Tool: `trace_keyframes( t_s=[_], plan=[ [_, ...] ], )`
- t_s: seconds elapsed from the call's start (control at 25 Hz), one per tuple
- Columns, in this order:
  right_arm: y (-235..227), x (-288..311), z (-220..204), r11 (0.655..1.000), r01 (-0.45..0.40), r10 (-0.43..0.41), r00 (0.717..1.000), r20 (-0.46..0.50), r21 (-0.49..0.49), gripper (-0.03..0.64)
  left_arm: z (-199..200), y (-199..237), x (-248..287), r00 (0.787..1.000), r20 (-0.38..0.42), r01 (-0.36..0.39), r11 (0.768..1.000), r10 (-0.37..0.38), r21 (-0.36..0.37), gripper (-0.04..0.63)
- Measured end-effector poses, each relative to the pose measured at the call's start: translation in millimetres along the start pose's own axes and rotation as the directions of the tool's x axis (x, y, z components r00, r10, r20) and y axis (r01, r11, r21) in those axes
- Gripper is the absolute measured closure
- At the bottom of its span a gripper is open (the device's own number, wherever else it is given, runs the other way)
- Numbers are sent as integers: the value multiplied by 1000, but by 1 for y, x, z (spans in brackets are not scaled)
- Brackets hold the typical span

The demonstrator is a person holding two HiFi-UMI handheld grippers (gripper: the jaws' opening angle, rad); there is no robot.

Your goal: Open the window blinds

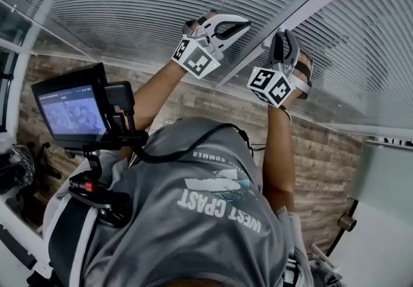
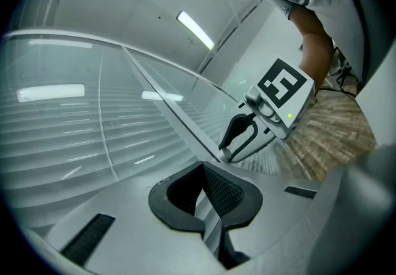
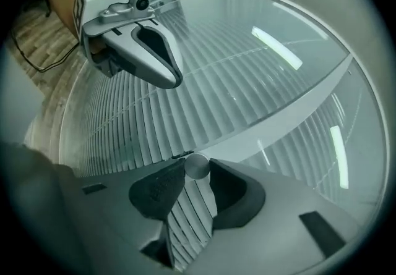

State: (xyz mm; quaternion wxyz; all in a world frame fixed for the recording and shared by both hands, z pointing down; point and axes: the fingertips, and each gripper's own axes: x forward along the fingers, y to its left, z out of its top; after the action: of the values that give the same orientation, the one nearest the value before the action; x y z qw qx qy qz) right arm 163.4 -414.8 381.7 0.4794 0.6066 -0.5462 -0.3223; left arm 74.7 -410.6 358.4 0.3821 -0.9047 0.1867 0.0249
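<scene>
The blinds fill the window ahead: thin, flat, pale horizontal slats lying close together, behind a smooth glass pane that mirrors the ceiling lights. A plain white frame bar runs slantwise between two panes.

The right gripper is clenched on a small round grey knob, smooth and disc-faced, which sits at the frame bar. The dark, finely textured fingers press it from both sides at their tips. In the head view the right gripper is raised to that bar.

The left gripper hangs just beside it, near the glass, with its black ribbed fingers pressed together and nothing between them. Its pale grey shell is smooth and rounded. In the head view the left gripper points at the slats, close to the right one but apart from it.

Below lies a floor of brown wood-grain planks.
</scene>
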Motion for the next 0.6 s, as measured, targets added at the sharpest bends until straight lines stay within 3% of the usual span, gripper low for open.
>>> trace_keyframes(
  t_s=[0.08, 0.12, 0.16, 0.24, 0.28, 0.32, 0.52, 0.6],
  plan=[
    [-1, 0, 3, 990, -39, 35, 999, 31, 136, 499, 0, 1, 0, 1000, -1, -2, 1000, 2, 2, 592],
    [-4, -2, 5, 960, -76, 59, 996, 70, 271, 497, 0, 1, 0, 1000, -3, -3, 1000, 3, 5, 592],
    [-9, -5, 8, 892, -115, 67, 990, 123, 438, 497, 0, 1, 0, 1000, -4, -3, 1000, 3, 7, 592],
    [-26, -11, 7, 669, -167, 24, 979, 203, 724, 497, -1, 2, -1, 1000, -9, -7, 1000, 7, 9, 592],
    [-33, -13, 4, 580, -171, -1, 978, 211, 797, 497, -2, 3, -2, 1000, -13, -9, 1000, 9, 7, 592],
    [-37, -12, 1, 534, -166, -11, 979, 204, 829, 497, -3, 4, -3, 1000, -16, -11, 1000, 11, 6, 592],
    [-29, 0, -8, 442, -144, 1, 987, 160, 885, 499, -6, 3, -4, 1000, -23, -11, 1000, 11, 7, 592],
    [-30, -1, -7, 458, -127, -17, 988, 152, 880, 503, -5, 3, -3, 1000, -20, -10, 1000, 10, 9, 592]
  ],
)
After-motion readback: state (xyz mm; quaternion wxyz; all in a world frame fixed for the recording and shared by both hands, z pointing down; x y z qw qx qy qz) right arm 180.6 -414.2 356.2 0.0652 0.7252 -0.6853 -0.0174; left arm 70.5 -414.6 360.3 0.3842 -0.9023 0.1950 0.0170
